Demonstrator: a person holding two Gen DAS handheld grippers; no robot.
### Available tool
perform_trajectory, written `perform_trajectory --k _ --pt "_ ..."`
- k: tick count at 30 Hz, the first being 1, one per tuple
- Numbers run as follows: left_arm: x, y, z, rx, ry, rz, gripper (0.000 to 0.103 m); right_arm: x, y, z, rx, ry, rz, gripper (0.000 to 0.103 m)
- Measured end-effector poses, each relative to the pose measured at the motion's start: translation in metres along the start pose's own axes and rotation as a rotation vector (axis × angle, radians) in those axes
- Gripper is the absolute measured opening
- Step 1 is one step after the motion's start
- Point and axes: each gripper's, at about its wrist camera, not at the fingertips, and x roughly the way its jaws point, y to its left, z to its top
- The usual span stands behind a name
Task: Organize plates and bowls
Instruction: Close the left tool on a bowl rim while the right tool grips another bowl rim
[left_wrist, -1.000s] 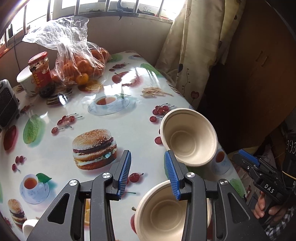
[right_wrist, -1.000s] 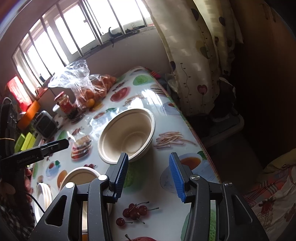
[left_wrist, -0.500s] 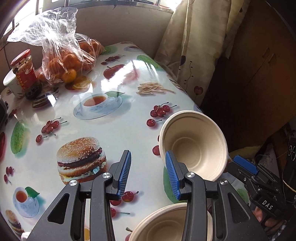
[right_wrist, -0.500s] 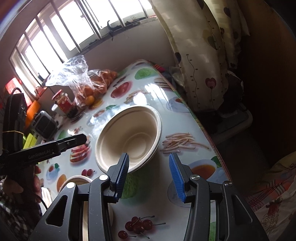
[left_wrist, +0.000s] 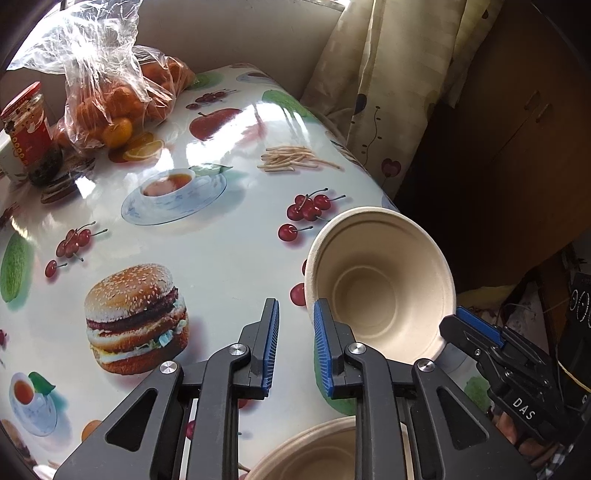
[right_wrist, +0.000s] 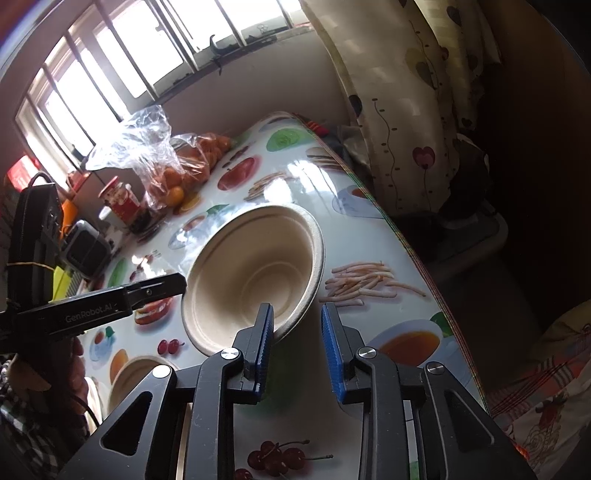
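Beige bowl (left_wrist: 380, 280) sits nr table's right edge (right_wrist: 413, 258); only right view shows window (right_wrist: 110, 74). Left gripper (left_wrist: 294, 345) & right gripper (right_wrist: 297, 345) both closing, nothing gripped yet.

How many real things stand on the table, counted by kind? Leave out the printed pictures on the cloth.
Paper bowls: 2
Bags of oranges: 1
Red-lidded jars: 1
Total: 4
More things at the far left edge are too unclear to count.
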Motion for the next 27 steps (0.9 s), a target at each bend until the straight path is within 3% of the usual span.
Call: perform_trajectory --k 11,16,27 --pt "0.0015 -0.0037 0.0011 0.008 -0.004 -0.013 0.017 0.0021 0.0 0.0011 0.0 0.002 0.001 0.019" --pt "0.0037 -0.0066 -0.0001 0.014 -0.004 -0.012 0.009 0.0017 0.0004 0.0014 -0.001 0.002 0.002 0.018" --pt "0.0027 -0.0096 -0.001 0.015 -0.011 -0.003 0.009 0.0019 0.0004 0.0012 -0.001 0.002 0.003 0.018"
